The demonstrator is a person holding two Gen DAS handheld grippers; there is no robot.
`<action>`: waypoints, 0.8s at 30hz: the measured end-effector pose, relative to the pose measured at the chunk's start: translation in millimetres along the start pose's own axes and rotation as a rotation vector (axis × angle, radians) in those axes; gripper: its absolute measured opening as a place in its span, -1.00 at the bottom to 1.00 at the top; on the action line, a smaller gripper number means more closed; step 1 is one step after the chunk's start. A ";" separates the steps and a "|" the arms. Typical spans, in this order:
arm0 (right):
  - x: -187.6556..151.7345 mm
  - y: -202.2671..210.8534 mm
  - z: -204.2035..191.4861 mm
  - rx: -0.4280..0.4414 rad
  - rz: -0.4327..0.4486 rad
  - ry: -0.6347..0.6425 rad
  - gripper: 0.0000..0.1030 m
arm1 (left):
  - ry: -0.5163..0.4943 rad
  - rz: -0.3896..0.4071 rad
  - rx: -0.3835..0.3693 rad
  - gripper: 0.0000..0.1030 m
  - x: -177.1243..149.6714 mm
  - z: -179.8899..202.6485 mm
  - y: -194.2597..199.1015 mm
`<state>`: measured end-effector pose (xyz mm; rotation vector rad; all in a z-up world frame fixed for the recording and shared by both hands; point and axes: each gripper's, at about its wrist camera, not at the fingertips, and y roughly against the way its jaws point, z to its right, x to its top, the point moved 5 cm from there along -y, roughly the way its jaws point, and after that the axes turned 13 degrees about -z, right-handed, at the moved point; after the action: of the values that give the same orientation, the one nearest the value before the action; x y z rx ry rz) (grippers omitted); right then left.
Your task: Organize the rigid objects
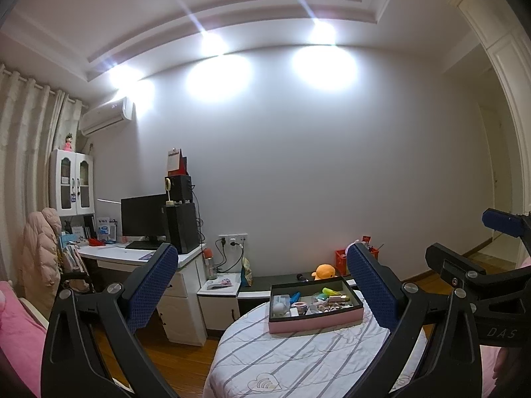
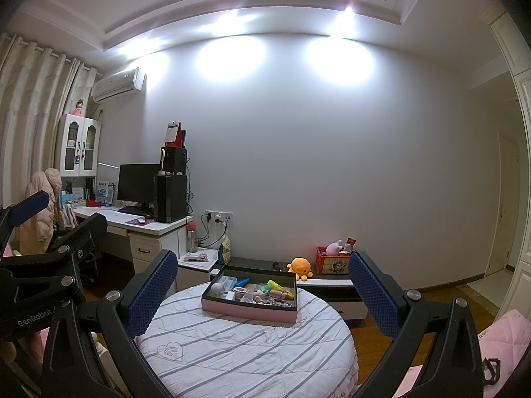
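Both my left gripper (image 1: pixel 262 285) and right gripper (image 2: pixel 262 290) hang empty, jaws wide apart. Ahead, the pink box (image 2: pixel 247 311) of small objects (image 2: pixel 265 293) sits on the striped round cushion (image 2: pixel 245 351); I'd descend slowly, targeting one item.

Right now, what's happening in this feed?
A person holds two handheld grippers above a round table with a striped cover. The left gripper and the right gripper are both open and empty. Ahead on the table sits a pink box full of small items: a yellow-green marker, a blue item, a white round thing. Nothing has been picked up yet.
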<state>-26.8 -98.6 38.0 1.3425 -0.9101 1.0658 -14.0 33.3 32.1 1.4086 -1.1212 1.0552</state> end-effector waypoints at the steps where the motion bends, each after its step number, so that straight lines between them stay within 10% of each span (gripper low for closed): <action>1: 0.6 -0.6 0.8 0.000 0.000 0.001 1.00 | 0.000 0.000 0.001 1.00 0.4 0.4 0.2; 24: 1.3 -0.7 3.8 -0.001 -0.002 0.001 1.00 | -0.003 0.003 0.005 1.00 1.2 0.1 1.8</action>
<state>-25.5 -102.3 39.2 1.3416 -0.9087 1.0642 -15.5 33.0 33.6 1.4135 -1.1240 1.0581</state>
